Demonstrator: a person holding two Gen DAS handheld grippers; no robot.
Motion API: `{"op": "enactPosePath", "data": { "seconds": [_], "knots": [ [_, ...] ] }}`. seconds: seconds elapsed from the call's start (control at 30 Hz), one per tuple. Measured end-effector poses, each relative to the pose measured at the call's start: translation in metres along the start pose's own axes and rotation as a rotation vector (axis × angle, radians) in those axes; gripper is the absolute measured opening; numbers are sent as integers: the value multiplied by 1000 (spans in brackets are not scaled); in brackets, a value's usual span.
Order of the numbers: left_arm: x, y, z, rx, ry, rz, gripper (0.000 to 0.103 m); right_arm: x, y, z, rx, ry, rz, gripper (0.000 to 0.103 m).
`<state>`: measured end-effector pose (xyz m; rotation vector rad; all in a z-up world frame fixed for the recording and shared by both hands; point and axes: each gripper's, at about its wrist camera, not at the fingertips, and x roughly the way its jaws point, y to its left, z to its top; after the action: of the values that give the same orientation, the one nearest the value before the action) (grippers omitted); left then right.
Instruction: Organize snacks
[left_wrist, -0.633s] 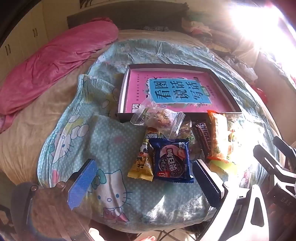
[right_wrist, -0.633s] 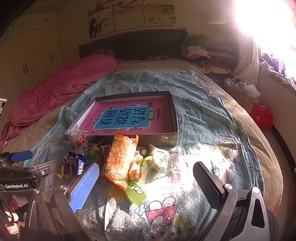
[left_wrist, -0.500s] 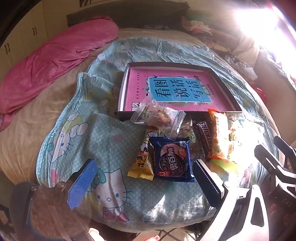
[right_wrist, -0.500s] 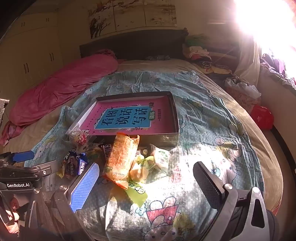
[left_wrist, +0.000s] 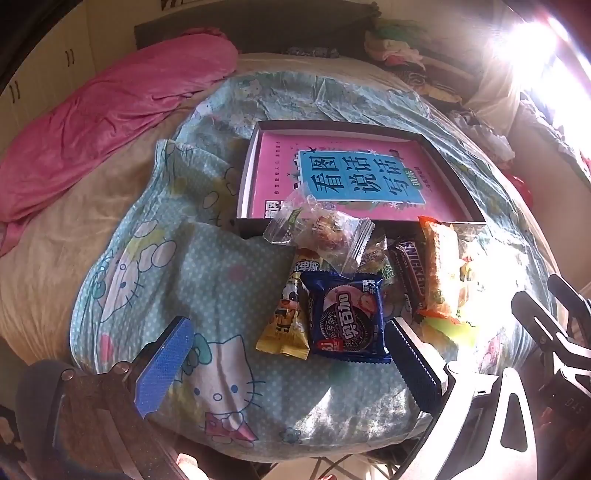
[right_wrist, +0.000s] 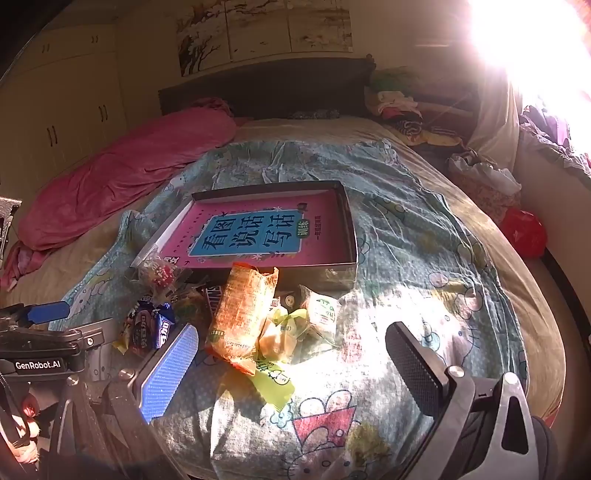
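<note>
The crinkly snack packets (left_wrist: 343, 295) are heaped on the cartoon-print blue quilt (left_wrist: 207, 280), touching the shallow dark box with a pink book (right_wrist: 280, 229), presumably their destination. Both the left gripper (left_wrist: 284, 362) and right gripper (right_wrist: 291, 365) are held spread wide, empty. The blue cookie packet (left_wrist: 347, 317) is shown clearly only by the left view.

The pink book (left_wrist: 354, 181) in the tray, upper centre, reads "看图说话写话" on its blue panel. The brown bar (left_wrist: 408, 269) at centre right reads "SNICKERS". At the lower left of the right wrist view, the left gripper's body (right_wrist: 37, 363) reads "GenRobot.AI".
</note>
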<state>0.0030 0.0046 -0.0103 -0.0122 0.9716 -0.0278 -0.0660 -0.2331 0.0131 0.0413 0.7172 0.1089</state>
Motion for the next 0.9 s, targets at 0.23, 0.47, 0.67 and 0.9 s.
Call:
{"op": "enactPosePath", "data": {
  "seconds": [0.23,0.47,0.67,0.9],
  "knots": [
    [-3,-2,1,8,-6,0,103,1,-2,-1,3,-1,4,103],
    [-6,-3,2,13,-12,-3,103,1,0,-1,3,0,3,103],
    [-8,-4,3,17,-15,-9,103,1,-1,0,3,2,2,103],
    [-9,-4,4,18,-17,-15,103,1,-1,0,3,3,3,103]
  ]
}}
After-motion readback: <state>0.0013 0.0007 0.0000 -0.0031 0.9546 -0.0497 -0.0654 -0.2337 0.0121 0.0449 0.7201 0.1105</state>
